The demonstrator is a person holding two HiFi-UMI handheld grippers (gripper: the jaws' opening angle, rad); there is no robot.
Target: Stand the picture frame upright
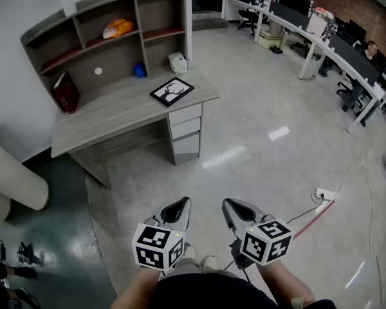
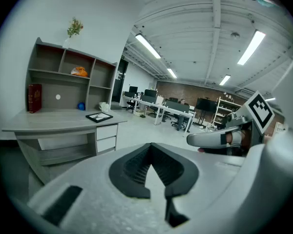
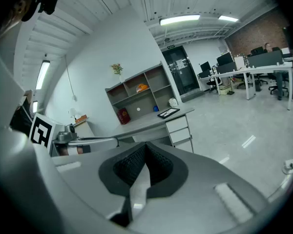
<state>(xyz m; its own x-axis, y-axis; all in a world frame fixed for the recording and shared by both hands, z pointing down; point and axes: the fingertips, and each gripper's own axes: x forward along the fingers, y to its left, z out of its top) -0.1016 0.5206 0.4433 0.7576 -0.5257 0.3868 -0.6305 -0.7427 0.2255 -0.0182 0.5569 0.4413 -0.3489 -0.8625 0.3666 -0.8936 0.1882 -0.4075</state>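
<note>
A black picture frame (image 1: 172, 91) lies flat on the right end of the grey desk (image 1: 116, 111), far ahead of both grippers. It shows small in the left gripper view (image 2: 99, 116) and in the right gripper view (image 3: 168, 113). My left gripper (image 1: 179, 206) and right gripper (image 1: 232, 208) are held side by side low in the head view, over the floor, well short of the desk. Both are shut with nothing between the jaws.
A shelf unit (image 1: 109, 31) stands on the desk's back with a red book (image 1: 66, 92), an orange item (image 1: 118, 28), a blue object (image 1: 139, 71) and a white object (image 1: 177, 62). Drawers (image 1: 186, 131) sit under the desk's right end. A power strip (image 1: 324, 195) with a cable lies on the floor at right.
</note>
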